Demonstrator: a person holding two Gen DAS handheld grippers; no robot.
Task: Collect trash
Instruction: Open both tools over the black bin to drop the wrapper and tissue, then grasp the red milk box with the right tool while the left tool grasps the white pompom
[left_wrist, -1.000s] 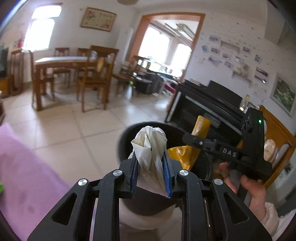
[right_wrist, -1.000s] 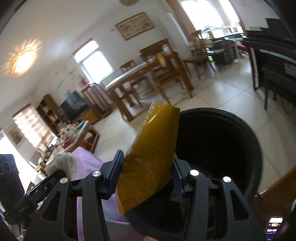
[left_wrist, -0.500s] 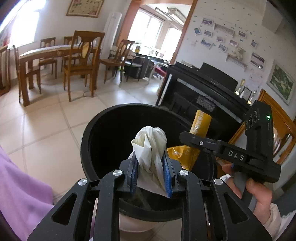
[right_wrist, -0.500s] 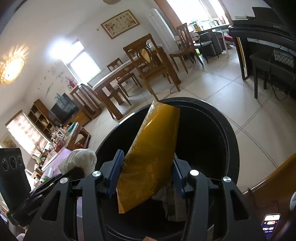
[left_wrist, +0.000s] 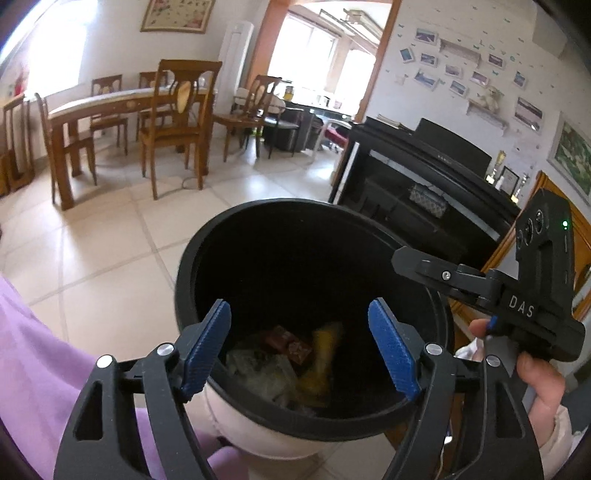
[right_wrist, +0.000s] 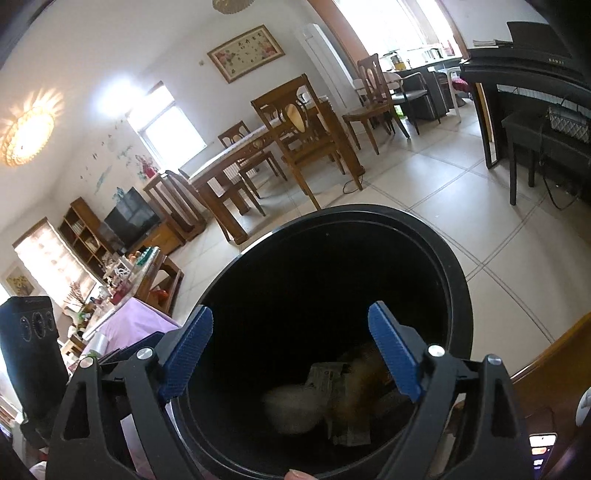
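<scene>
Left gripper (left_wrist: 299, 343): jaws spread wide and empty, having just opened, with nothing between the blue pads (left_wrist: 205, 350); both fingers hang above the near rim of the black trash bin (left_wrist: 192, 258), tilted downward into its mouth. Right gripper (right_wrist: 290, 356): jaws likewise wide apart and empty, also just opened, held over the same bin from the other side and angled down into it. In the left wrist view the right gripper appears at the right edge as a black body bearing the white letters "DAS", with a small green light lit on its upper block, gripped by the person's hand (left_wrist: 539, 380). Trash lies at the bottom of the bin: a yellow wrapper (left_wrist: 321, 362), blurred, beside a reddish-brown packet (left_wrist: 288, 341) and pale crumpled material (left_wrist: 258, 373); in the right wrist view a whitish wad (right_wrist: 295, 408) is blurred next to printed paper whose text is too small to read. The bin stands on a tiled floor (left_wrist: 110, 258). The black piano (right_wrist: 535, 74) carries the lettering "KAWAI" on its front.
</scene>
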